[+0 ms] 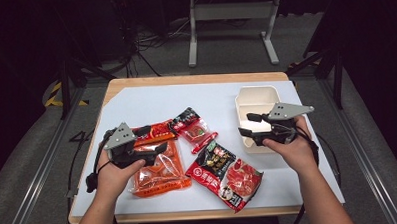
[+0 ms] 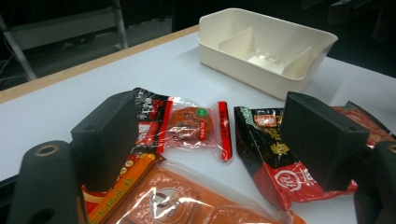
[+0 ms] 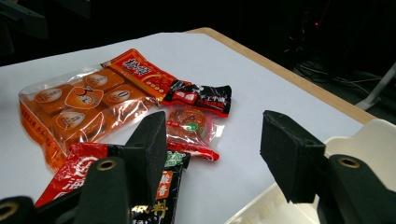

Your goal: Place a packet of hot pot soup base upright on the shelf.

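The left gripper (image 1: 155, 138) hovers low over the orange pack (image 1: 158, 168), its jaws apart and nothing between them. The right gripper (image 1: 247, 125) hangs at the near edge of the cream box (image 1: 258, 97), also with jaws apart and empty. I judge the work is to put the packets into the box, and it is at the reaching stage: no packet is lifted yet.

The small clear packet (image 2: 194, 123) lies flat on the surface (image 1: 211, 99), just ahead of the left gripper and between the orange pack and the black-red bag (image 1: 226, 173). The next move asks the gripper to go down, with one jaw on each side of a thin edge, because the packets lie flat and partly overlap.
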The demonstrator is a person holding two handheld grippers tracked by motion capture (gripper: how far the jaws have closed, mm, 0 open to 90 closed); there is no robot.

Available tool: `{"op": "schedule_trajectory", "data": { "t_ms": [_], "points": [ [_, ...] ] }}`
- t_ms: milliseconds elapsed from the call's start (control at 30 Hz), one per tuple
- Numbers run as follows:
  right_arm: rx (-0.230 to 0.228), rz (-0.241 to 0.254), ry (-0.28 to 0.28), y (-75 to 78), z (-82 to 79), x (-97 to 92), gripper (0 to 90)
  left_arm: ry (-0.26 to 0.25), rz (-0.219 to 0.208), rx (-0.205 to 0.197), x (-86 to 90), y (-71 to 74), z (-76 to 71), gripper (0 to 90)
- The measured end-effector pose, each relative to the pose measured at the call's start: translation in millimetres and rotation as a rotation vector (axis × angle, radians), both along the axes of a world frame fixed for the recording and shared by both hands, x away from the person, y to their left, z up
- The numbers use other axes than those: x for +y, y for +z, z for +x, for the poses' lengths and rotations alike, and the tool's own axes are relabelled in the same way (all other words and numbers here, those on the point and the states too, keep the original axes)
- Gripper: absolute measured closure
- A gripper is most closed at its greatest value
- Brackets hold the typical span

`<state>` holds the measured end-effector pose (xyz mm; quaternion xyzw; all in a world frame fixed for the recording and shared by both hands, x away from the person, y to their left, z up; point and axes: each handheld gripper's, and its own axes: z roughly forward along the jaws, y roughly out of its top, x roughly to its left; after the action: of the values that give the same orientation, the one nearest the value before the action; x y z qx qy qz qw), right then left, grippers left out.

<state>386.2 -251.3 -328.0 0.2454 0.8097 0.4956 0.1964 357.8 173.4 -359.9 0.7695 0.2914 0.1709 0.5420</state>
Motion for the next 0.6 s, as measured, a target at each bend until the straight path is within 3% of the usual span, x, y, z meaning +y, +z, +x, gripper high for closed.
{"op": "schedule_trajectory", "data": {
  "t_ms": [300,467,600],
  "points": [
    [0.017,0.008,0.022,1.1,-1.4,5.4,42.0,-0.033,0.020,0.001,-5.5,3.6,-7.8,20.6],
    [0.048,-0.019,0.045,2.9,-1.5,19.4,43.6,-0.025,0.012,-0.001,-3.3,6.0,-10.3,20.7],
    [0.100,-0.048,0.057,4.7,2.9,35.6,45.5,-0.013,0.010,-0.002,-0.9,7.3,-11.6,20.9]
  ]
}}
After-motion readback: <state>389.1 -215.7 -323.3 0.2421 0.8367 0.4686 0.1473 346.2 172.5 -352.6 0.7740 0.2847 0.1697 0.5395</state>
